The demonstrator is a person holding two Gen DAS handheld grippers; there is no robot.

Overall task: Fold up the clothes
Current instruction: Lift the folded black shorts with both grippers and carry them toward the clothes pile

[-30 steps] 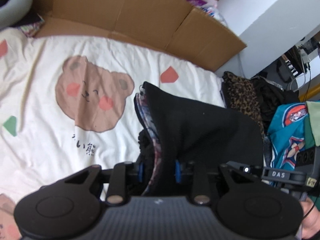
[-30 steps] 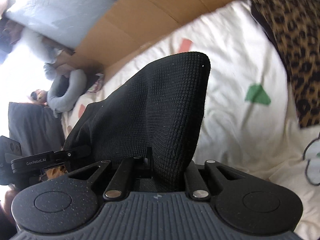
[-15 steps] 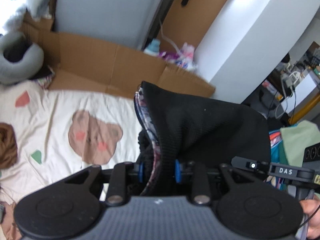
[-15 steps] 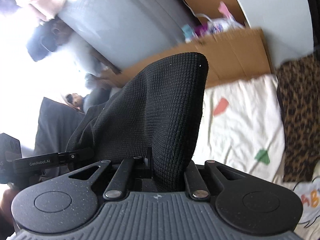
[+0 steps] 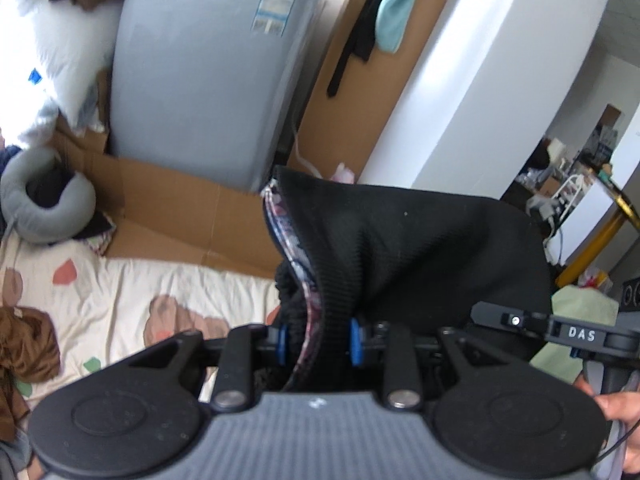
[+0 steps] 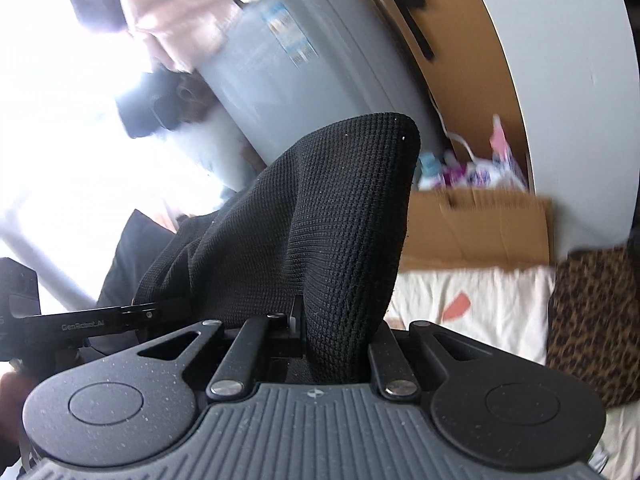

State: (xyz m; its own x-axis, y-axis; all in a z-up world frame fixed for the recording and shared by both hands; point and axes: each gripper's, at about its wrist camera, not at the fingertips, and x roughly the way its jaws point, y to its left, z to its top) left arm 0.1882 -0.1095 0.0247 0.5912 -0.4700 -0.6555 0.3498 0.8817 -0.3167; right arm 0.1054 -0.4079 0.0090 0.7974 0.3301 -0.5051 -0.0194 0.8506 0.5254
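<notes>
Clearly the black garment [image 5: 420, 248] hangs in the air, stretched sideways between both grippers, its long axis running from one to the other and well above the bedsheet [image 5: 132, 292]. A patterned inner layer shows at its left edge. The left gripper [image 5: 316, 342] has its blue pads pinching a thick bunched fold; the right gripper [image 6: 312, 332] is pressed nearly together on a thinner knit corner. Cloth rises straight out of each pair of fingers, so neither hand is nearer. I judge the next move depends on lowering this span flat onto the sheet. A leopard cloth [image 6: 592, 320] lies to the right, cardboard [image 5: 168, 200] beyond.
</notes>
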